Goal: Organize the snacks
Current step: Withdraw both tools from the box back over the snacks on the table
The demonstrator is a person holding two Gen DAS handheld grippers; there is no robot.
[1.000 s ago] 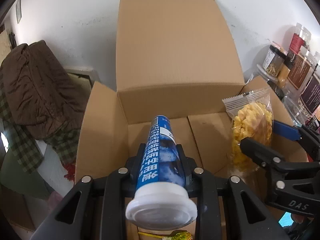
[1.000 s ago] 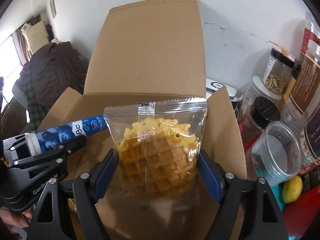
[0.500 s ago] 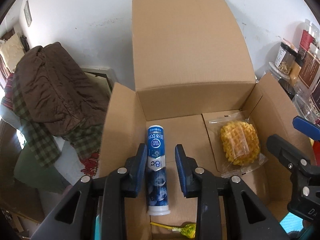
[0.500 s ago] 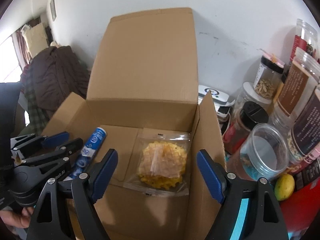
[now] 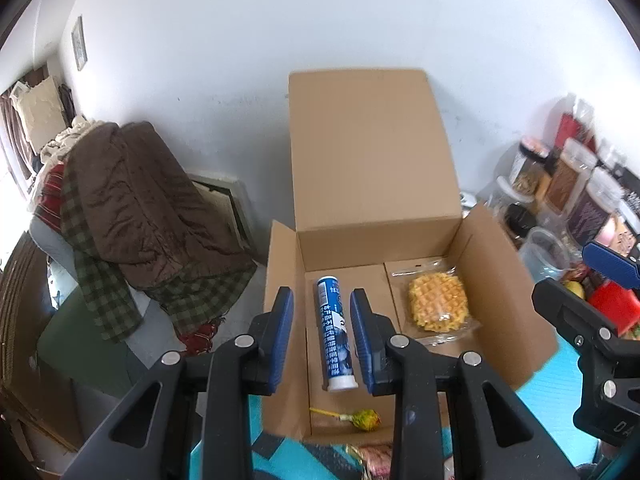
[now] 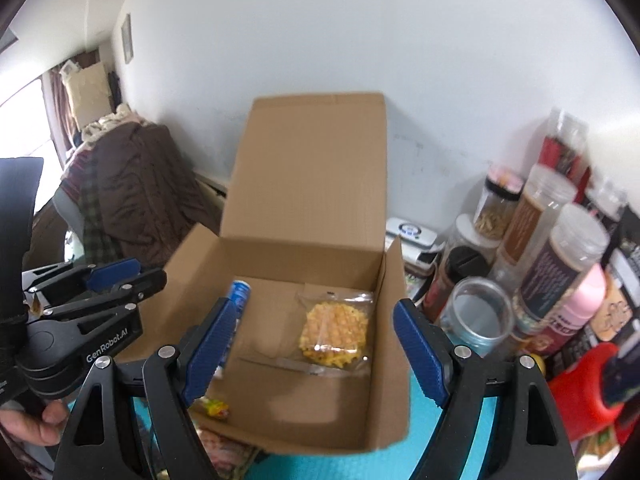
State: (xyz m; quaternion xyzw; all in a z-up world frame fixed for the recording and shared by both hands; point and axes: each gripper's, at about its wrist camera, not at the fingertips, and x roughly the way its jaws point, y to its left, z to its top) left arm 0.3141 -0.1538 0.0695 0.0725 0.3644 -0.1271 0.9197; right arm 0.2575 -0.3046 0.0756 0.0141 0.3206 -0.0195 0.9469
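An open cardboard box stands on a teal mat. Inside lie a blue tube with a white cap at the left, a bagged yellow waffle at the right and a lollipop at the front. My left gripper is open and empty, raised above the tube. My right gripper is open and empty, raised above the box; one of its fingers shows at the right of the left wrist view.
Several jars and canisters crowd the right side, with a clear open jar and a red object nearest the box. A brown coat over a chair stands left. The box's lid rises against the white wall.
Both grippers let go: the tube and the waffle bag now lie in the box. Both grippers then pulled up and back from the box, open.
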